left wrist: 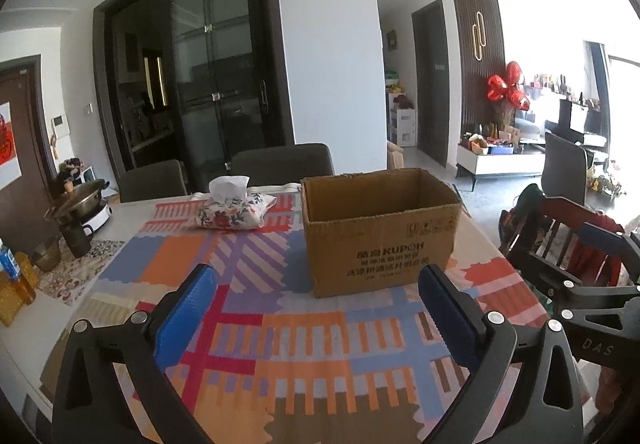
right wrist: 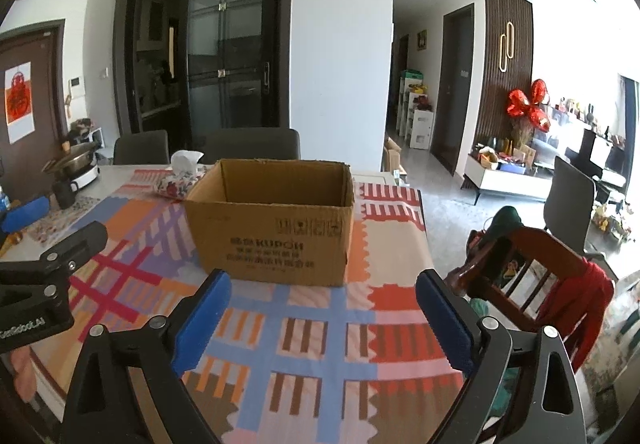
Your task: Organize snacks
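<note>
Risk: my left gripper (left wrist: 318, 318) and right gripper (right wrist: 323, 318) hang spread and empty near the open cardboard box (right wrist: 272, 222) on the tablecloth (left wrist: 256, 348), no snacks visible, so reaching blind could shove it.

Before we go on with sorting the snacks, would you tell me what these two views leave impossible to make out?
- Floor of the cardboard box: hidden in both wrist views by its own front wall, so any contents are unknown.
- Snacks: none identifiable in either view.
- Small print under the box's KUPOH label: too blurred to read.
- Tissue pouch: partly hidden behind the box in the right wrist view.
- Bottles: cut off by the left wrist view's edge.
</note>
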{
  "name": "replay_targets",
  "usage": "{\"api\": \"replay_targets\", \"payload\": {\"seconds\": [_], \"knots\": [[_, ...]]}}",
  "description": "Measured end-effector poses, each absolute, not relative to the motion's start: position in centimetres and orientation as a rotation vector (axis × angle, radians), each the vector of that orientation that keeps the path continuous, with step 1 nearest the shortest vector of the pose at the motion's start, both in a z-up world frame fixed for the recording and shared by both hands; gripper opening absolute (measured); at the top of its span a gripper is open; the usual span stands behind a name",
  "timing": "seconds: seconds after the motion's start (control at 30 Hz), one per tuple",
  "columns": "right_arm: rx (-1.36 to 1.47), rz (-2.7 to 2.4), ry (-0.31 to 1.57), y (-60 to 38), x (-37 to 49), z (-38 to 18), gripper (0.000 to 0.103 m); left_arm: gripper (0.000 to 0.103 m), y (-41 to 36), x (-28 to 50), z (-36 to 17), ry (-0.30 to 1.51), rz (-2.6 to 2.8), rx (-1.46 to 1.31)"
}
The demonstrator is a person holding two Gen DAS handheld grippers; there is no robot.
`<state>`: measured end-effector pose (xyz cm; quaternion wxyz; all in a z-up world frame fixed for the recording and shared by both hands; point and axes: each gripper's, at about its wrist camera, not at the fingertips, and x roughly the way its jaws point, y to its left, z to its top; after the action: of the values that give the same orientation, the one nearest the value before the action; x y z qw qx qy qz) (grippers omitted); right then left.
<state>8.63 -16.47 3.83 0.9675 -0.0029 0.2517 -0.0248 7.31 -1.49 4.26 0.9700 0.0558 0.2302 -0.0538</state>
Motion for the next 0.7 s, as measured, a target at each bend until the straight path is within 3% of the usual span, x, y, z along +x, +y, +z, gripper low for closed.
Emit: {"api": "replay_targets", "payload": {"seconds": [0.7], "knots": [[0.031,-0.064,0.417,-17.2,3.7,4.5,0.095,0.103,-1.7,2.7,4.9,0.385,-0.117,0.129]]}}
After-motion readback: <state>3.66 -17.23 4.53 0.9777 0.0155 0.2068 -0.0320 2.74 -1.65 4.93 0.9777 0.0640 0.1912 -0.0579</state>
